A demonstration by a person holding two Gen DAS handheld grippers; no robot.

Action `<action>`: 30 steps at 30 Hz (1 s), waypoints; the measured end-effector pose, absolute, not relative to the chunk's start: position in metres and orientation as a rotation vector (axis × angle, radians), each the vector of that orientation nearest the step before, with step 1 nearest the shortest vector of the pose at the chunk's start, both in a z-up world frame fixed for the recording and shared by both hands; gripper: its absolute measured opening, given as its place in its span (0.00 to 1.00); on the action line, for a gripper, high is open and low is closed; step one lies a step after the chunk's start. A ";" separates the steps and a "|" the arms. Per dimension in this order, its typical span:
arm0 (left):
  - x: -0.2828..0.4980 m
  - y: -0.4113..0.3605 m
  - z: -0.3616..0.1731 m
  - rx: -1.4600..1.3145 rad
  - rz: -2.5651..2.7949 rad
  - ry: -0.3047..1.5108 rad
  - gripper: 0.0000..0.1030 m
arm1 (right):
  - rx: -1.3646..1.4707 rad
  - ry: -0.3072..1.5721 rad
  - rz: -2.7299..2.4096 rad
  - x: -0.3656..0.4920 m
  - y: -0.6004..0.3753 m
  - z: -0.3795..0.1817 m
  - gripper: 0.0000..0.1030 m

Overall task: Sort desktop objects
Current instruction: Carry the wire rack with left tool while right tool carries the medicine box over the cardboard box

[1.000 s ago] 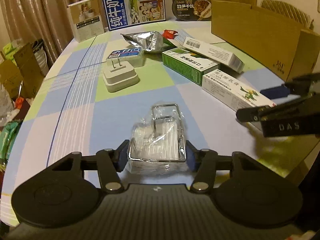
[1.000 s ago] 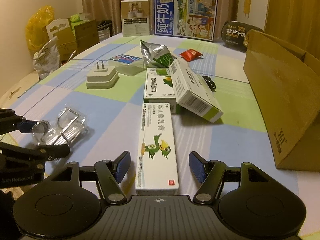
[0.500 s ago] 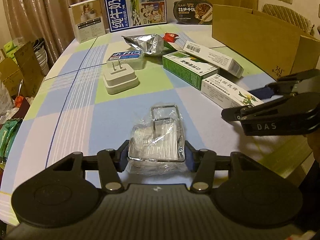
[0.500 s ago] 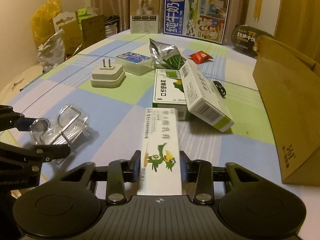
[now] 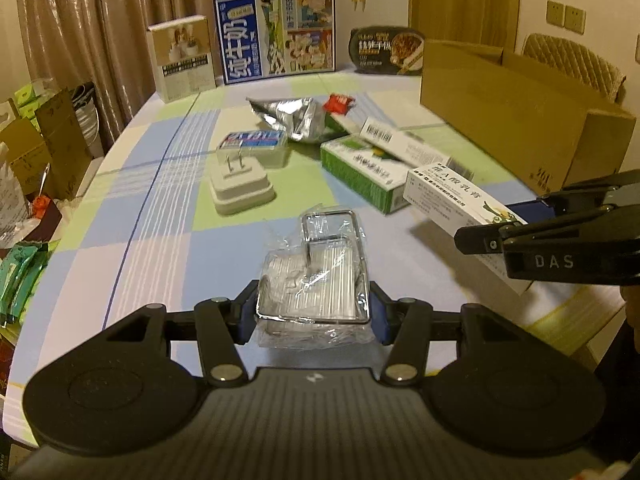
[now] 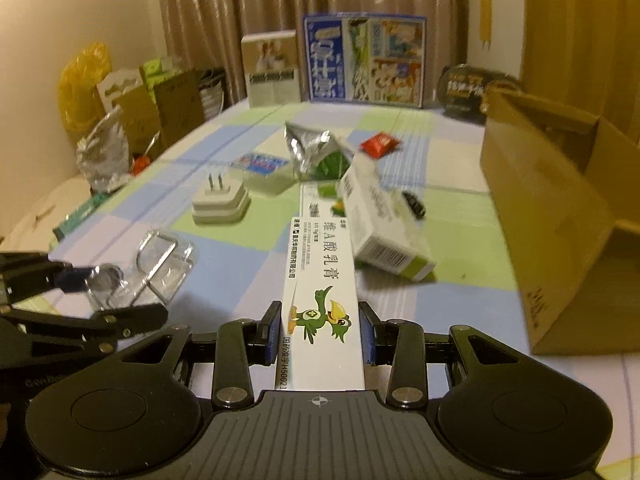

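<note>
**Both grippers loaded over the table**

The table [image 5: 168,240] with its checked cloth is seen in both views. The carton [image 6: 560,208] is shown open-topped at the right; only its side wall shows in the left view. The green box [image 5: 360,172] and barcode box [image 6: 384,228] lie mid-table, the barcode box leaning on the green one. The plug [image 5: 240,188] sits left of them. The ointment box [image 6: 320,292] is clamped by the right gripper [image 6: 320,334], pads pressed on both long sides; its far end is seen off the cloth from the left wrist only. The wire rack [image 5: 316,280], bagged in clear plastic, is pinched by the left gripper [image 5: 314,316].
</note>
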State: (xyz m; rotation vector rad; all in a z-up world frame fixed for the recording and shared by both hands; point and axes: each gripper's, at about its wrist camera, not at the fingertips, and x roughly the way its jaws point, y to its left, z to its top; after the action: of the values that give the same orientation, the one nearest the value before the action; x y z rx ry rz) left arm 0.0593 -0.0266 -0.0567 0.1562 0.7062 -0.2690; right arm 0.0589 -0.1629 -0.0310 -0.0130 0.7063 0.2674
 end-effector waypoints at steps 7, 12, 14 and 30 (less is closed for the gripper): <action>0.051 -0.046 -0.027 0.134 -0.288 0.665 0.48 | 0.030 0.630 0.227 0.047 -0.185 0.008 0.34; 0.050 -0.070 -0.002 0.140 -0.324 0.628 0.48 | 0.047 0.573 0.181 0.040 -0.213 0.035 0.34; 0.052 -0.082 0.006 0.147 -0.342 0.616 0.48 | 0.060 0.555 0.155 0.038 -0.227 0.044 0.34; 0.078 -0.189 0.049 0.184 -0.495 0.544 0.48 | 0.089 0.473 -0.051 0.042 -0.347 0.083 0.34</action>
State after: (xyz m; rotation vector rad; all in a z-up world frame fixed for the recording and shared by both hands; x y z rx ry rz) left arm 0.0778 -0.1887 0.0491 0.1842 0.5445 -0.4953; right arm 0.0417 -0.3471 0.0830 0.0890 0.4728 -0.0515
